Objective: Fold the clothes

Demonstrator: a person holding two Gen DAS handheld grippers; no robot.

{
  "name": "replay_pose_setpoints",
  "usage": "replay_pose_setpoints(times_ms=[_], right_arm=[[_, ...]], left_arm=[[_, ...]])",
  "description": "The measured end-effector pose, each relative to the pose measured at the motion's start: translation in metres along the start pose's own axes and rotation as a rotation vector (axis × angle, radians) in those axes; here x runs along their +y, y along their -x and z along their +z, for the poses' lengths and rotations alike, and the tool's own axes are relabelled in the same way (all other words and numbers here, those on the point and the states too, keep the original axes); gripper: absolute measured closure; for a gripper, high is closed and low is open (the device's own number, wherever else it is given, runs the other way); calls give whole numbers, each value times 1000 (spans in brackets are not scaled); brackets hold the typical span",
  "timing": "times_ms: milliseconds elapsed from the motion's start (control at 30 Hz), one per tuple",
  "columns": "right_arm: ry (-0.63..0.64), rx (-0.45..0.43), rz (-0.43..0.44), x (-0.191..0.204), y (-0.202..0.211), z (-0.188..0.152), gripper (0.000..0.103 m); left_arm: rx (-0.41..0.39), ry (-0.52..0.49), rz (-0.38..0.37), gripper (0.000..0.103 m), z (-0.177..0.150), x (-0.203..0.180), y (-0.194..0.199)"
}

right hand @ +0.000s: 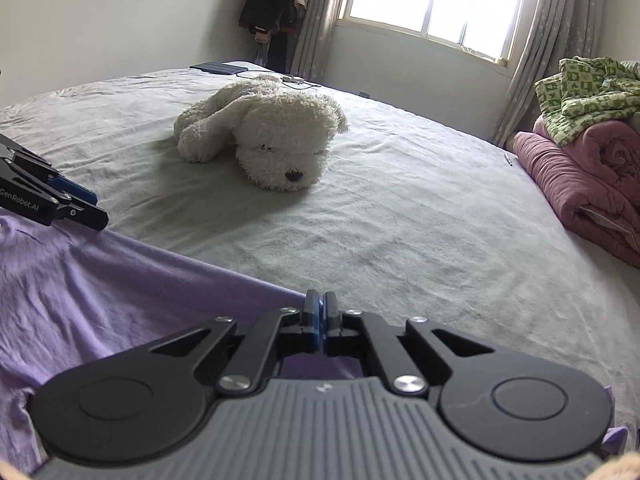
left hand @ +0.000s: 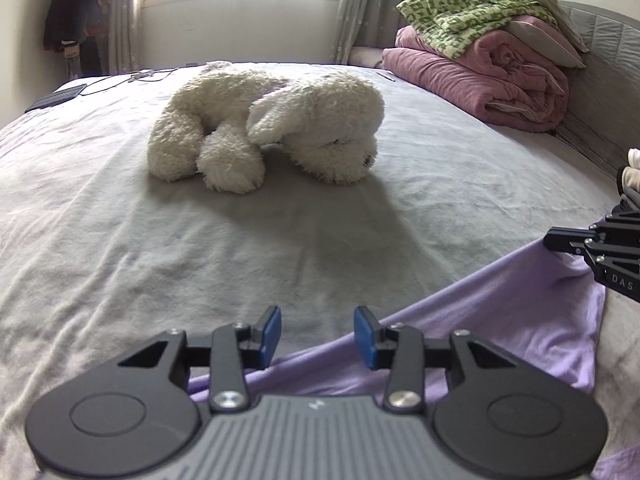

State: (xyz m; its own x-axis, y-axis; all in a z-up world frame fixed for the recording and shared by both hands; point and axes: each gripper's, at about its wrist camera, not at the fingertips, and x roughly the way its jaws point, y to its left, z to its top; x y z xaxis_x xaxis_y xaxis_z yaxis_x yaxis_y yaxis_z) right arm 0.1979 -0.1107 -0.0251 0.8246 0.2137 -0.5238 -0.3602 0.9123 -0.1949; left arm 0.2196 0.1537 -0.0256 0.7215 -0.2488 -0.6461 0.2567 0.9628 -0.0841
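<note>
A lilac garment (left hand: pixel 500 320) lies flat on the grey bedsheet (left hand: pixel 160 240), at the near edge of the bed. My left gripper (left hand: pixel 319 336) hovers over the garment's far edge, its blue pads (left hand: pixel 272 336) apart with nothing pressed between them. In the right wrist view the left gripper (right hand: pixel 94 208) comes in from the left above the same lilac garment (right hand: pixel 100 300). My right gripper (right hand: pixel 320 320) is shut, with its pads together at the garment's far corner. From the left wrist view the right gripper (left hand: pixel 554 239) pinches that corner, and the cloth edge runs up to its tip.
A white plush dog (left hand: pixel 272 124) lies in the middle of the bed. A rolled pink quilt (left hand: pixel 500 76) with a green patterned garment (left hand: pixel 460 8) on top sits at the grey headboard (left hand: pixel 604 80). A dark tablet (right hand: pixel 218 67) and a cable lie at the far edge, below the window.
</note>
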Motion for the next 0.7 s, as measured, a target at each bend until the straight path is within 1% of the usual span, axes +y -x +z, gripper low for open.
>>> replay_pose_setpoints(times_ms=[167,267,333,433,467,500,533,567,600,700], right_arm=[[3,-7,-67,3,-20,12,103],[14,20,-124,3,-34,15,103],[-18,64,-112,-3,-46,14,103],[-81,108,-54,-12,-50,9,102],[-99,111,-28,-13,-47,8,98],[-116,110,-5,-15,-43,8,88],[-129,109,7,-16,-40,7,84],[-135,107,13,-18,-37,7,71],[-136,106,14,-20,-35,7,62],[-138,125,15,-26,-37,7,62]], left_arm=[[-19,51,42,60,2,12,6],[1,49,61,59,1,16,5],[13,40,55,56,-1,17,3],[26,12,28,55,-4,14,-1],[31,1,20,55,-5,13,-2],[38,-12,21,55,-6,11,-3],[43,-24,25,55,-6,10,-5],[49,-35,29,55,-7,8,-6],[53,-50,35,55,-8,6,-7],[63,-94,54,56,-10,1,-9]])
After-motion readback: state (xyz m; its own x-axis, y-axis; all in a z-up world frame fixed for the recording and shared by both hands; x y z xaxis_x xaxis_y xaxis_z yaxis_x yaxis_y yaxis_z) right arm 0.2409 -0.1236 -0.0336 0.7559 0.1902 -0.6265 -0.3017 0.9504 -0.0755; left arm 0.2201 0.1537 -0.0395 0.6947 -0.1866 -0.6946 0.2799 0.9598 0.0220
